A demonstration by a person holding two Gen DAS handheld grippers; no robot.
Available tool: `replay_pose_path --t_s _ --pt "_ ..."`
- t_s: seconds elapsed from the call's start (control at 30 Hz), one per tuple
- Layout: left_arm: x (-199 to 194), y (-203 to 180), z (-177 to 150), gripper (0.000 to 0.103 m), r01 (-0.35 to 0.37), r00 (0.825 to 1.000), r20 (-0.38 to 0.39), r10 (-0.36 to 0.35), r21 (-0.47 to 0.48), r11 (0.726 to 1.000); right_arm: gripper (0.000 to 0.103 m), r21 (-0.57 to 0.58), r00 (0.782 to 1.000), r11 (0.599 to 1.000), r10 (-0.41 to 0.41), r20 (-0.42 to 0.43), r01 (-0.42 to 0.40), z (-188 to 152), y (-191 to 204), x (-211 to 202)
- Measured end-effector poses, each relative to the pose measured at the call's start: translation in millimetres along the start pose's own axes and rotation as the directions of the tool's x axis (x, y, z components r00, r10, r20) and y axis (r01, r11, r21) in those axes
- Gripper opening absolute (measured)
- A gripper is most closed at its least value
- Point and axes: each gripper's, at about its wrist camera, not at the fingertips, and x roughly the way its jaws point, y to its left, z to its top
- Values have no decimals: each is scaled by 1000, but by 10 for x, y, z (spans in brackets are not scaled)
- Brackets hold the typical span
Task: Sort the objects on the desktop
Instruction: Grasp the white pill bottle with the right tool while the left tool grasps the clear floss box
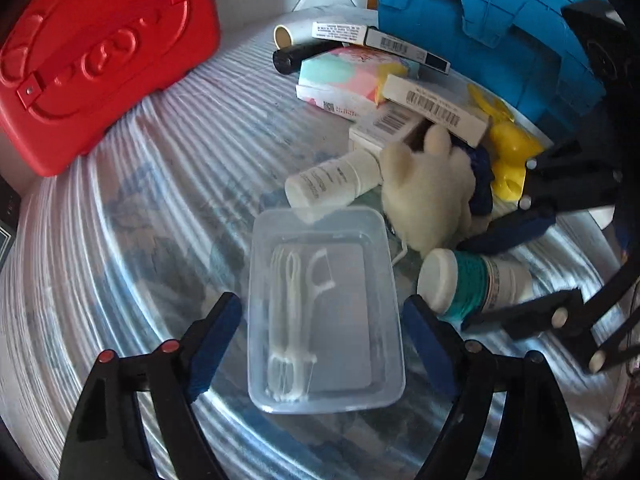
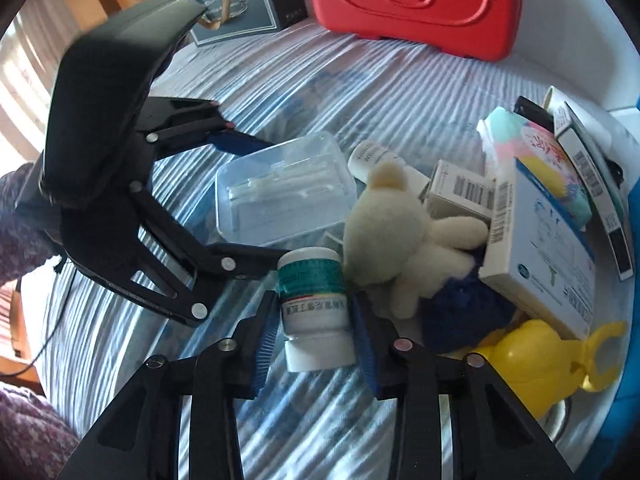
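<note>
A clear plastic box [image 1: 324, 304] holding white floss picks [image 1: 292, 308] lies on the striped cloth between the fingers of my open left gripper [image 1: 322, 316]; the pads do not touch it. It also shows in the right wrist view [image 2: 284, 190]. My right gripper [image 2: 314, 312] is shut on a white pill bottle with a green label [image 2: 314, 304], lying on its side. The same bottle shows in the left wrist view [image 1: 472, 280]. A cream plush toy [image 2: 400, 236] lies just beyond the bottle.
A pile of cartons [image 2: 536, 240], a tissue pack [image 1: 352, 76], a small white bottle [image 1: 332, 180], a black tube [image 1: 300, 56] and a yellow plastic toy [image 2: 540, 356] lie at the right. A red case [image 1: 100, 52] stands far left, a blue crate [image 1: 492, 20] behind.
</note>
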Motion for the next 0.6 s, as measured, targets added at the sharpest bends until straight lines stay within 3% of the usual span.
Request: replay_pose_path --t_s 0.13,0.37,0.6 --pt "-62 -18 -27 60 1 1000 8 -1 12 1000 34 11 1000 1000 -23 -5 23 39 24 74" --pt "-438 21 -96 60 -18 996 81 22 -51 999 34 88 999 995 -38 1 38 -21 95 -133" --pt "-1140 -161 -160 60 -64 978 194 76 -67 996 34 131 986 990 -74 147 55 -112 390 -954"
